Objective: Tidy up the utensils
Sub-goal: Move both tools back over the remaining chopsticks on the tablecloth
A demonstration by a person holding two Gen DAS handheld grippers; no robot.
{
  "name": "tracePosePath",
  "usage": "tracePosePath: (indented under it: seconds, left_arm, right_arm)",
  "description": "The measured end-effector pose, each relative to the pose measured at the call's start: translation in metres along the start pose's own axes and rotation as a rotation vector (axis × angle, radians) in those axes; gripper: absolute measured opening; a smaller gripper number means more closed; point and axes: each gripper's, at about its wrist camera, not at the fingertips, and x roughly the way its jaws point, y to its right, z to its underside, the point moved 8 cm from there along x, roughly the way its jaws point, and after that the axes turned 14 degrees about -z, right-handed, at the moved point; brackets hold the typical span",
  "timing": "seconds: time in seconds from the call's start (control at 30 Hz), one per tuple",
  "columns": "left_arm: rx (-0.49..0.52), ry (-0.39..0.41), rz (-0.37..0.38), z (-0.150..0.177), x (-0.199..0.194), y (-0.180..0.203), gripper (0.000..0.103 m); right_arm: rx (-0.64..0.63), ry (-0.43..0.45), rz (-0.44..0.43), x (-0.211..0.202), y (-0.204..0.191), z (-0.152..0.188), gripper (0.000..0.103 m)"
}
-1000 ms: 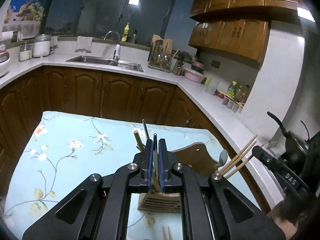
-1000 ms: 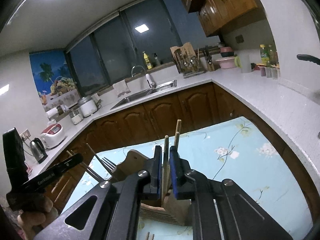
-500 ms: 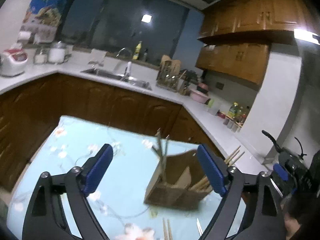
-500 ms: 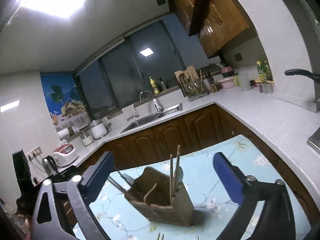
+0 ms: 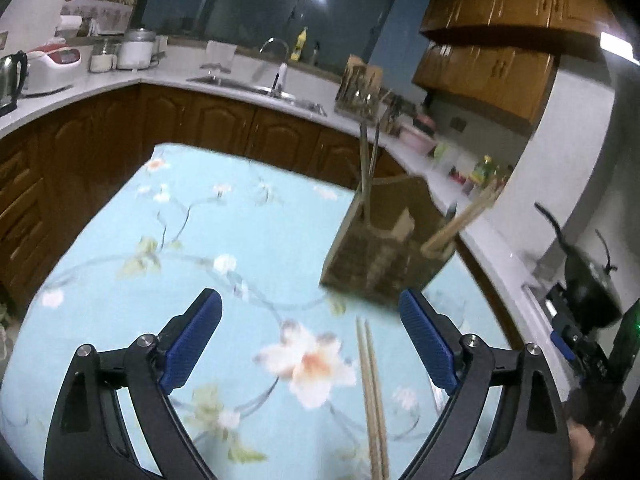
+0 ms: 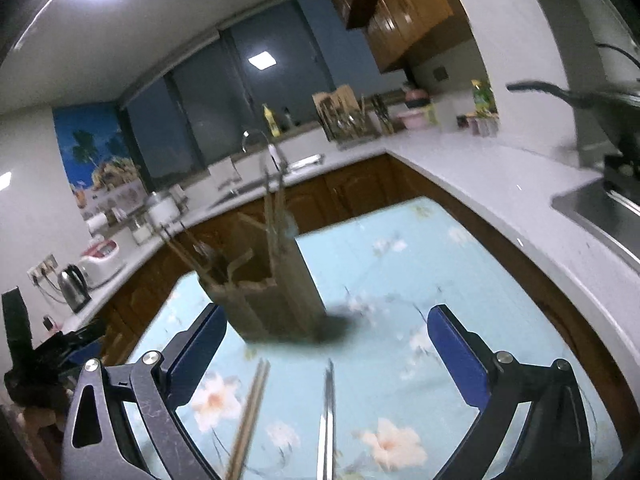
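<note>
We find no writing that can be read: both views are blurred, and the bottles on the far counter show colour only.

The left gripper point(image 5: 310, 334) has just been opening and its fingers point(image 5: 191, 340) now stand wide apart with nothing pressed between them; only the cloth shows in the gap. The right gripper point(image 6: 326, 344) has likewise just been opening, its fingers point(image 6: 456, 346) spread wide and bare.

The holder point(image 5: 384, 248), a slatted wooden box, stands upright on the surface point(image 5: 200, 216), which is covered in a pale blue floral cloth. In the left view it sits beyond the right finger, toward the far right of the cloth; in the right view point(image 6: 272, 300) it stands just beyond the left finger. Thin sticks rise from its left compartment, long axis near vertical, tips up. More chopsticks lean out of its right side, tips angled up and to the right.

A loose pair point(image 5: 372, 404) lies flat on the cloth nearer than the holder, side by side, long axis running near to far, far ends pointing at the holder. In the right view this pair point(image 6: 248, 416) lies left of a slim metal piece point(image 6: 328, 416) with the same near-to-far lie; we cannot tell what that piece is.
</note>
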Motion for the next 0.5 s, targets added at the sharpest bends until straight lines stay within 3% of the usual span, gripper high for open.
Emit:
tracePosePath:
  seconds: [0.23, 0.5]
  left_arm:
    - [0.04, -0.07, -0.017, 0.043, 0.005, -0.002, 0.092]
    - [0.081, -0.135, -0.037, 0.069, 0.016, 0.003, 0.092]
  right_arm:
    - [0.003, -0.066, 0.029, -0.009, 0.011, 0.039, 0.101]
    - [-0.003, -0.151, 0.032, 0.002, 0.012, 0.066, 0.101]
